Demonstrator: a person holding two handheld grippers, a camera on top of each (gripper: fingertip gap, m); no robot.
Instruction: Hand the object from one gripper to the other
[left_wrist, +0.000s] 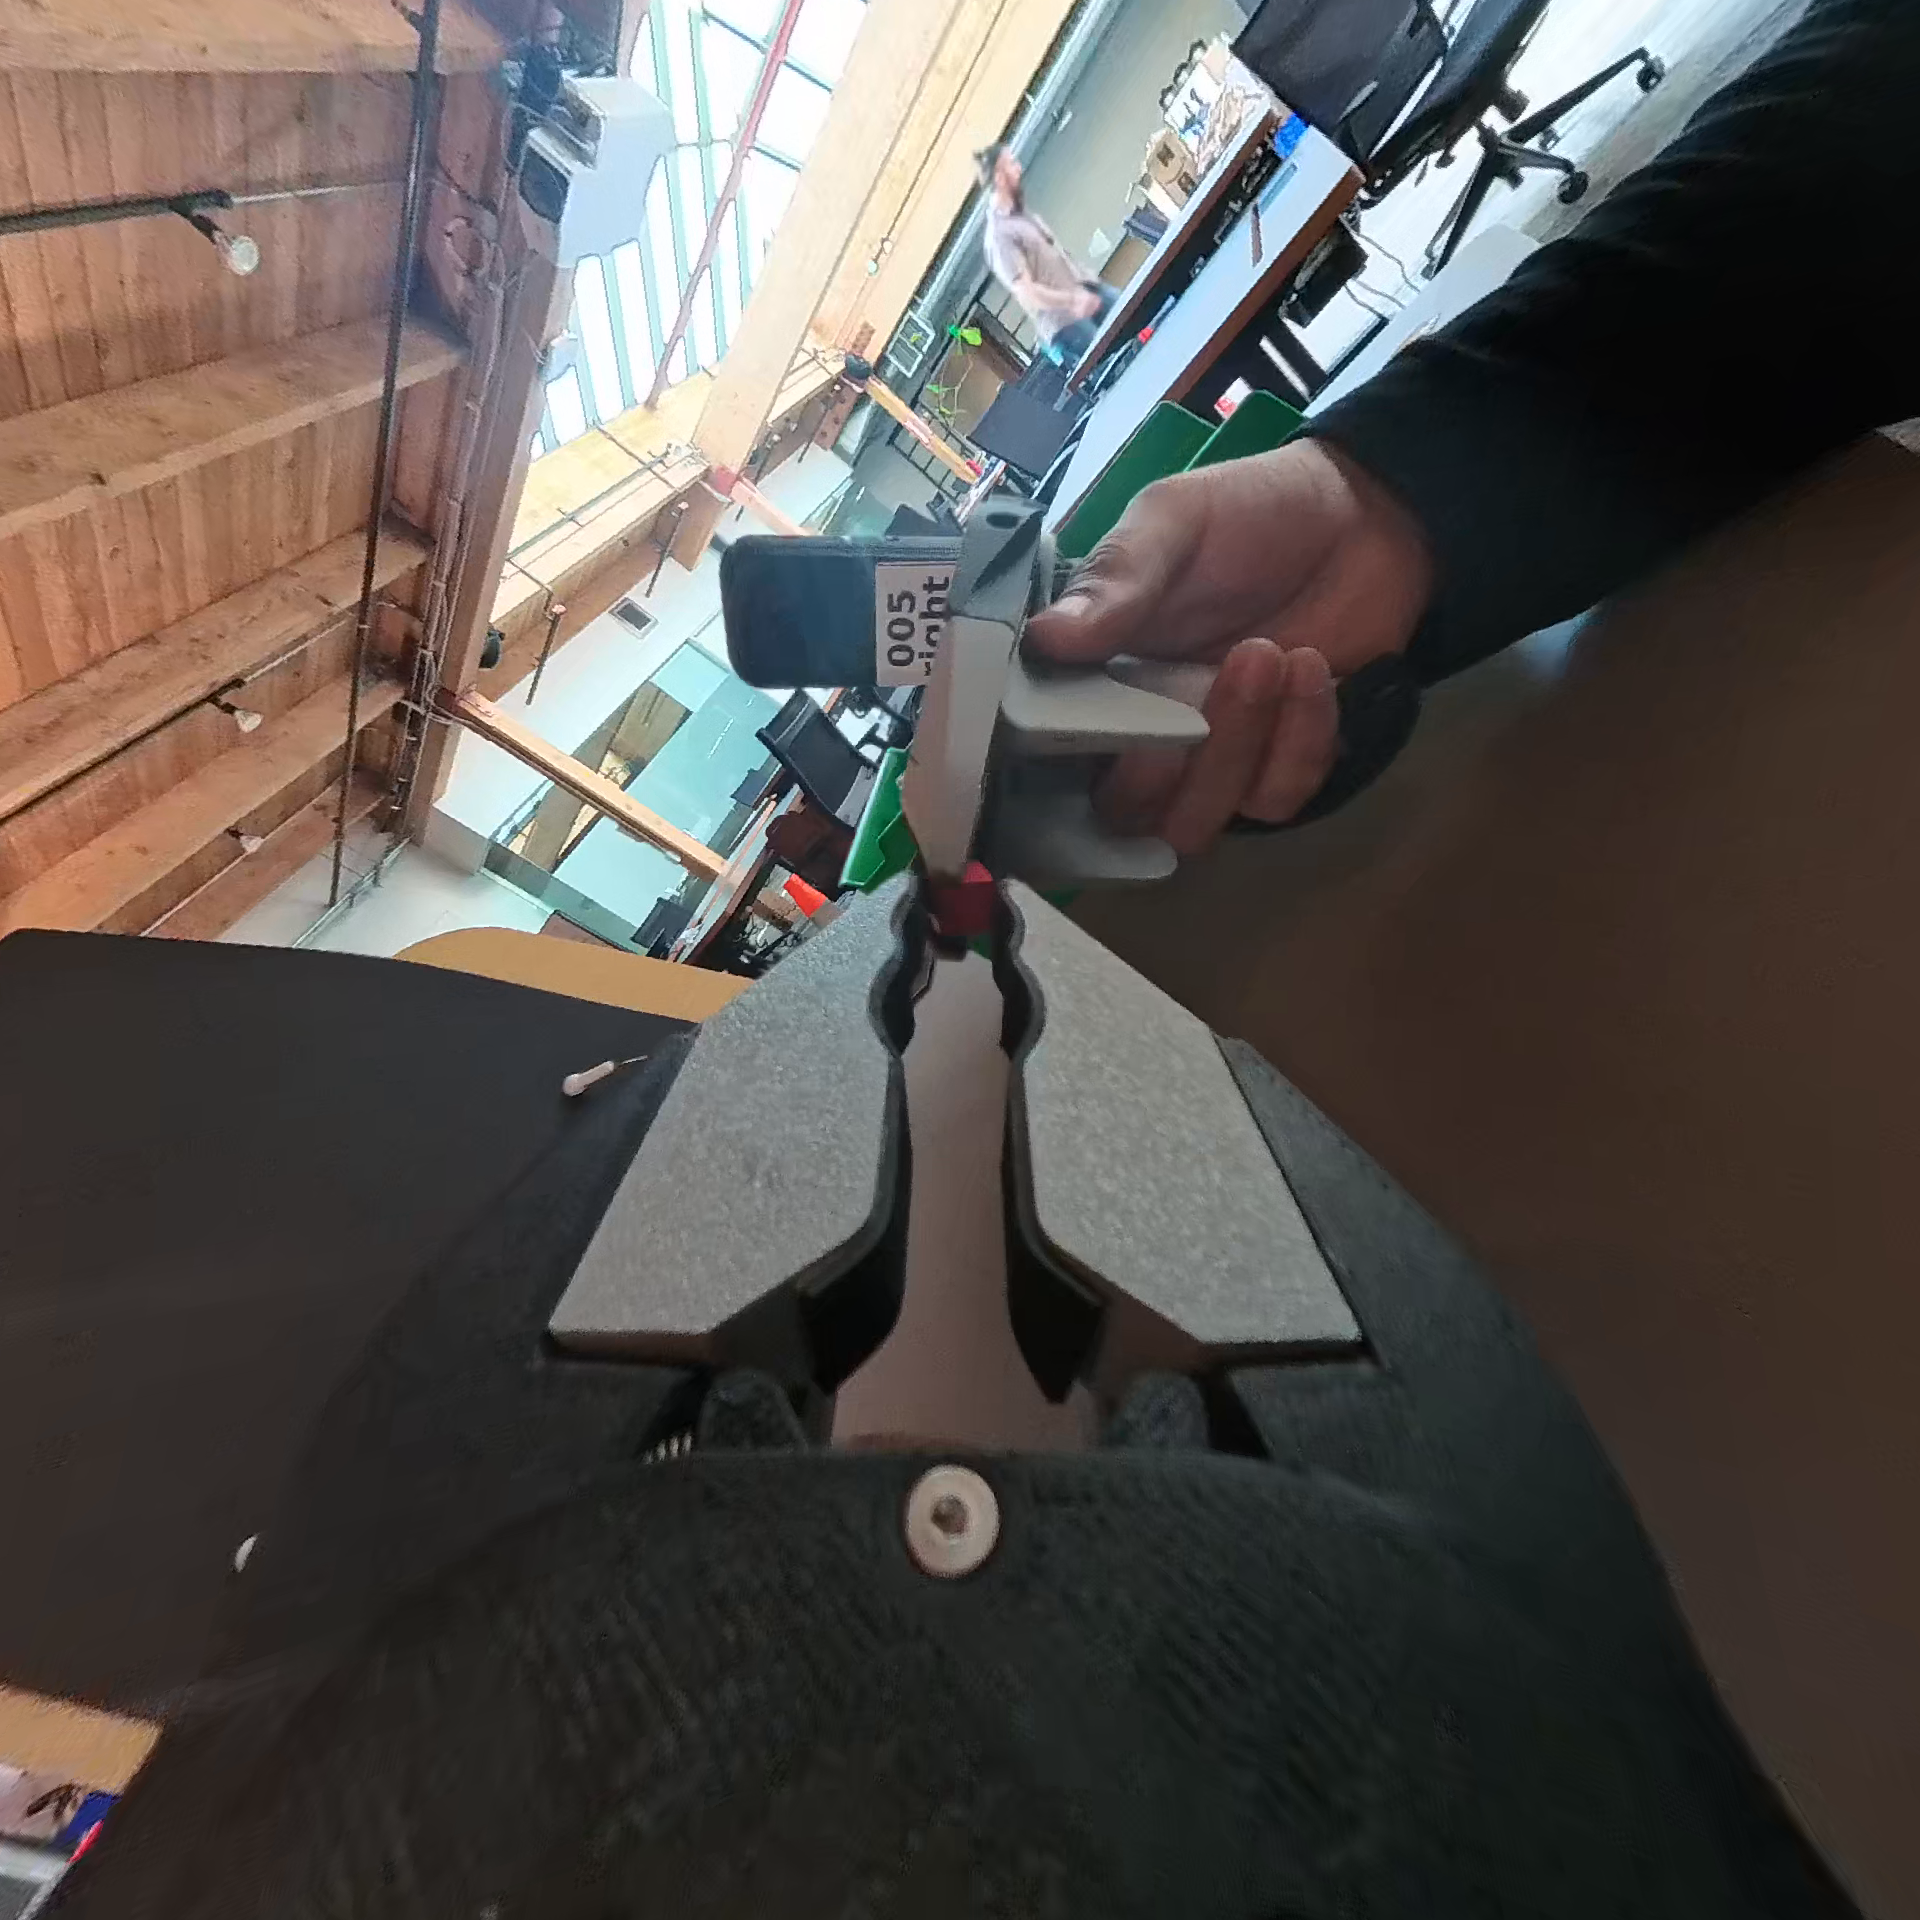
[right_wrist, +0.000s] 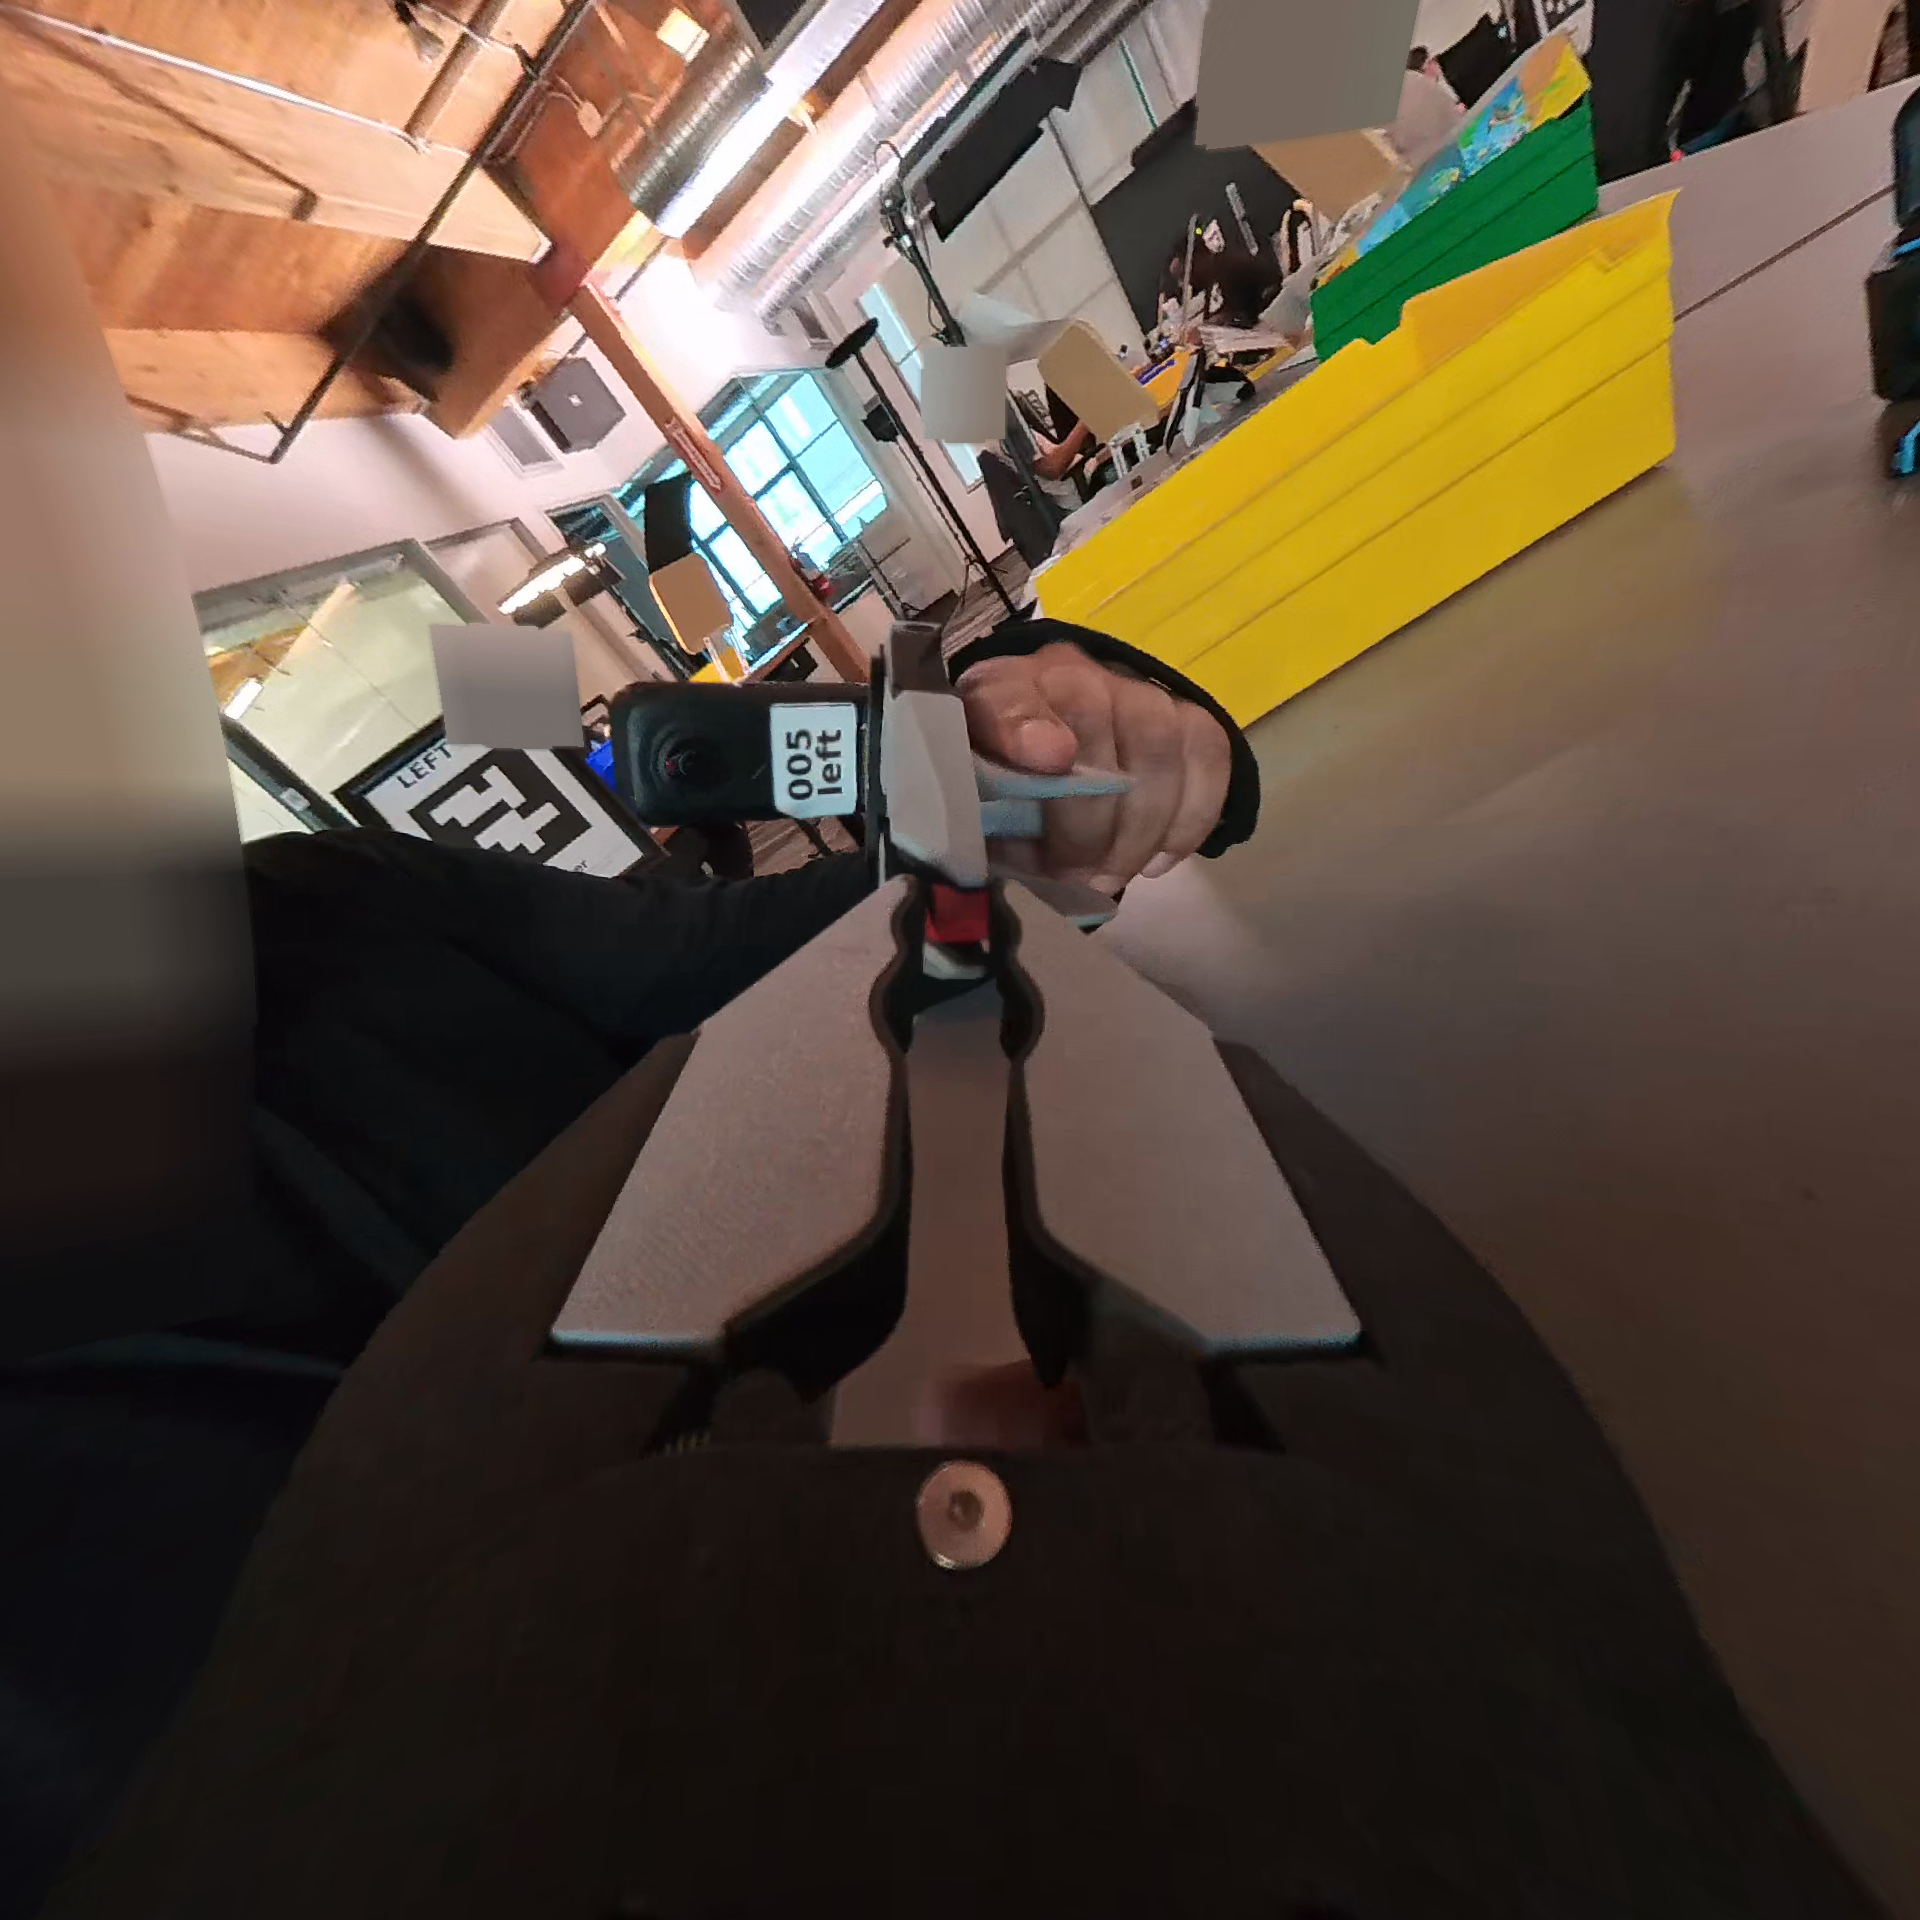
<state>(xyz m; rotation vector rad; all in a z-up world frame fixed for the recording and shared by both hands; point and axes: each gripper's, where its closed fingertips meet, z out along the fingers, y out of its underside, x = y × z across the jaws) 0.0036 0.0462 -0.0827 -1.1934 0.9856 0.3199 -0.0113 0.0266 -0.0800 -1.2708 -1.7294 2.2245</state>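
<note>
A small red block (left_wrist: 966, 902) sits between the fingertips of my left gripper (left_wrist: 958, 920), whose jaws stand narrowly apart and pinch it. My right gripper (left_wrist: 948, 881), held by a hand (left_wrist: 1226, 582), comes in edge-on from above and meets the same block. In the right wrist view the red block (right_wrist: 958, 914), with a white part under it, sits between the tips of my right gripper (right_wrist: 956, 930). The left gripper (right_wrist: 940, 881) shows edge-on beyond it, held by a hand (right_wrist: 1101, 769). Both grippers appear closed on the block, in the air above the table.
A grey table (right_wrist: 1558, 935) lies below, to the right. Stacked yellow bins (right_wrist: 1403, 499) and green bins (right_wrist: 1475, 208) stand at its far side. A black sleeve (right_wrist: 468, 987) crosses on the left. A person (left_wrist: 1023, 249) and an office chair (left_wrist: 1455, 104) are far off. Left and right tips are no more than a few centimetres apart.
</note>
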